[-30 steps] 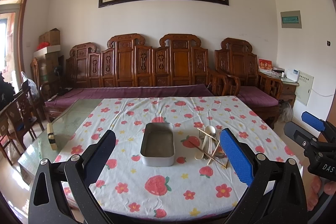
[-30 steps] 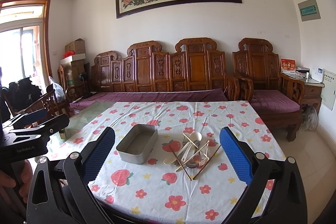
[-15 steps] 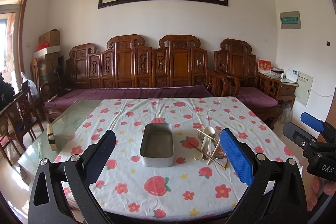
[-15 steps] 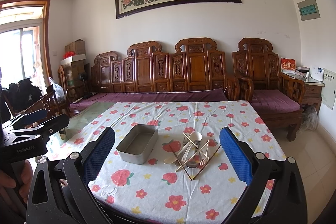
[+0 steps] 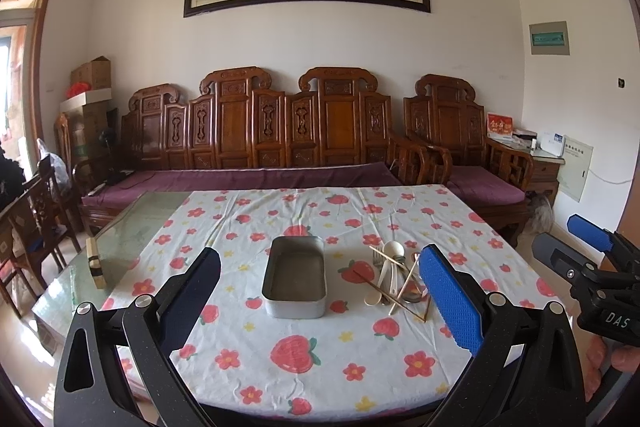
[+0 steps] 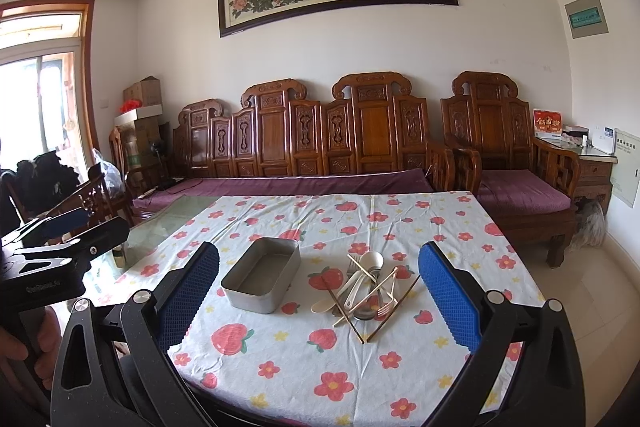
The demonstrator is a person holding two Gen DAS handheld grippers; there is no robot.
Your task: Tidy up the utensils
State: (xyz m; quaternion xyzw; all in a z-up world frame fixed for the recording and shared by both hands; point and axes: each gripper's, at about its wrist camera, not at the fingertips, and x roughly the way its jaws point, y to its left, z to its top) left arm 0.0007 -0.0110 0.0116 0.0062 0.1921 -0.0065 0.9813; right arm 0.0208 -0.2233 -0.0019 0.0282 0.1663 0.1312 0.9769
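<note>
An empty rectangular metal tin sits mid-table on a strawberry-print cloth. To its right lies a heap of utensils: white plastic spoons, wooden chopsticks, a metal fork and spoon, crossing each other. My left gripper is open, held back from the table's near edge, nothing between its blue pads. My right gripper is likewise open and empty, facing the heap from farther right. Each gripper shows at the edge of the other's view.
Bare glass tabletop lies left of the cloth, with a small wooden block on it. A carved wooden sofa runs behind the table; wooden chairs stand at the left, a side cabinet at the right.
</note>
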